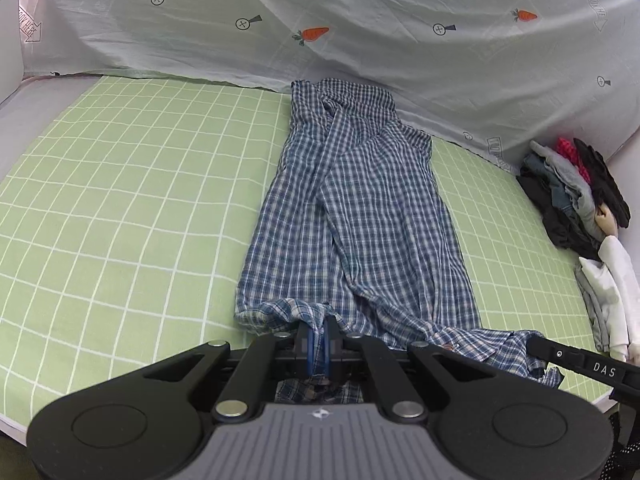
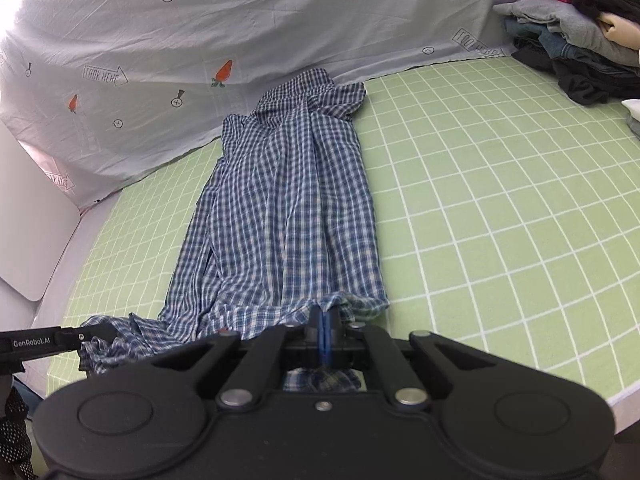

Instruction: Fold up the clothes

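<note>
Here, left hand-held gripper (image 1: 319,334) pressed together on the near hem of the plaid shirt (image 1: 360,216), cloth bunched between the blue pads. Right hand-held gripper (image 2: 325,330) likewise pinching the same hem at the other corner. Plaid shirt stretched long and narrow on the bed (image 1: 120,184), over the green checked sheet, collar end far, touching the pale carrot-print cloth (image 1: 360,20) along the back. Pile of dark and grey clothes (image 1: 572,188) in the far right corner, white folded clothes (image 1: 608,292) just beside it.
</note>
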